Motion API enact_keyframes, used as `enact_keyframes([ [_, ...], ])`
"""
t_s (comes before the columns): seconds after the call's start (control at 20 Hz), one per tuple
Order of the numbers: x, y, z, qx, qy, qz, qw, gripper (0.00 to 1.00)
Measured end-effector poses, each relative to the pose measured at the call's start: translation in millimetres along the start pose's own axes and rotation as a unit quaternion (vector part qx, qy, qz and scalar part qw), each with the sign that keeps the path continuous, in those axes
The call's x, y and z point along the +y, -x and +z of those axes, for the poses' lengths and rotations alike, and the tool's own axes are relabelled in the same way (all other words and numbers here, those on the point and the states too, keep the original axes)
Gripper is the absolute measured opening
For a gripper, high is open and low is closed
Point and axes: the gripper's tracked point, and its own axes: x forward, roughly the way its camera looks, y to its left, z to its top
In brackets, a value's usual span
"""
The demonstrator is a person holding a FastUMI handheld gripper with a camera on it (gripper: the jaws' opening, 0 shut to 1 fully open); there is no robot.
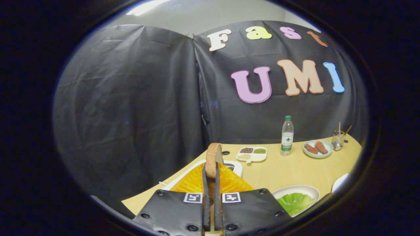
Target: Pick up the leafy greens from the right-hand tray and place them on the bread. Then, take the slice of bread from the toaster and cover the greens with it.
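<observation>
The gripper (211,178) fingers are nearly closed, clamping a slice of bread (213,159) upright between them, above the orange toaster (197,182). To the right, leafy greens (293,202) lie on a white plate (310,189) beside the fingers.

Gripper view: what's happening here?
The handheld gripper is shut on a slice of bread, held on edge between its fingers, above the orange toaster. To the right of the fingers, leafy greens lie on a white plate on the wooden table; whether bread lies under them cannot be told. Beyond stand a divided dish of grains, a water bottle and a plate of sausages.
</observation>
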Motion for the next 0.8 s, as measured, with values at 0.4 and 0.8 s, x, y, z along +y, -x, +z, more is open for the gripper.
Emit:
enact_keyframes([
  [0.4, -40, 43, 63, -0.075, -0.055, -0.004, 0.996, 0.07],
  [0.8, -138, 79, 37, -0.076, -0.121, -0.071, 0.987, 0.07],
])
